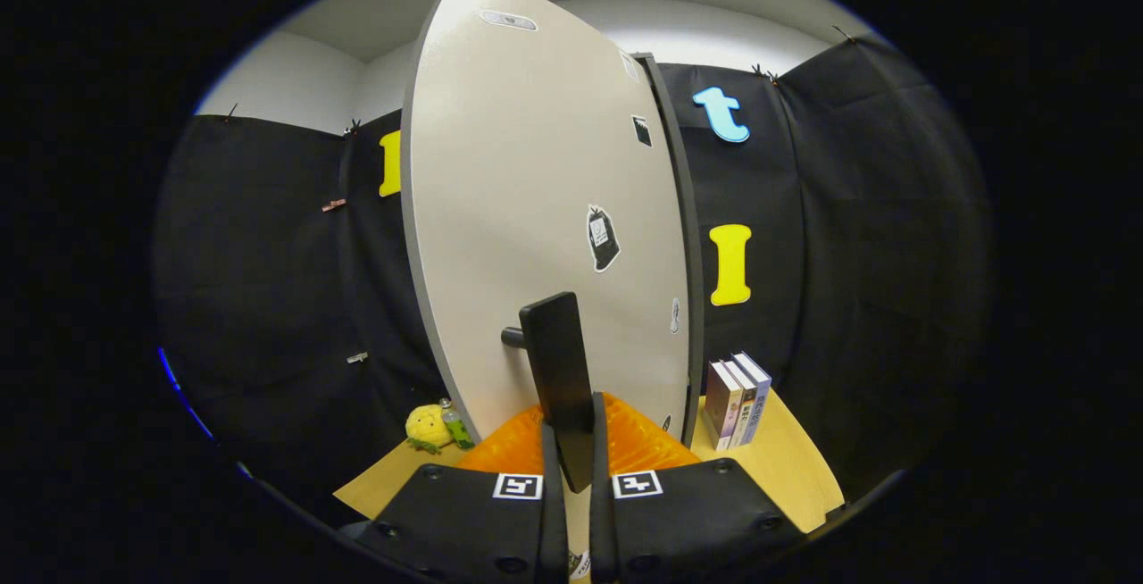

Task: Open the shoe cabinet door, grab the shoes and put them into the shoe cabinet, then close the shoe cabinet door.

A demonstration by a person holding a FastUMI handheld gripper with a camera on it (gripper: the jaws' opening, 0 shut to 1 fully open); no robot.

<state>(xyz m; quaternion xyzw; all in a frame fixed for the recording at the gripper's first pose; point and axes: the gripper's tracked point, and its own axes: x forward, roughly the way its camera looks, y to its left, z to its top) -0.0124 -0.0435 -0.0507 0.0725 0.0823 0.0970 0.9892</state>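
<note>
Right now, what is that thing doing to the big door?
The tool a person holds is closed on the black handle of the shoe cabinet door, both fingers pressing its sides. Nearby on the table stand some books, plus a yellow plush toy and a small bottle.

1. This is a staged recording booth, not a lived-in home: black cloth (268,280) hangs as walls on all sides, clipped along its top edge, with plain white room wall (286,75) above it.
2. Household props give it a domestic look: a pale shoe cabinet door (536,209) with a dark handle (558,370) stands on a tan table (786,468).
3. Three books (738,398) stand upright near the table's right edge.
4. A yellow plush toy (427,428) and a small green bottle (457,425) sit together at its left corner.
</note>
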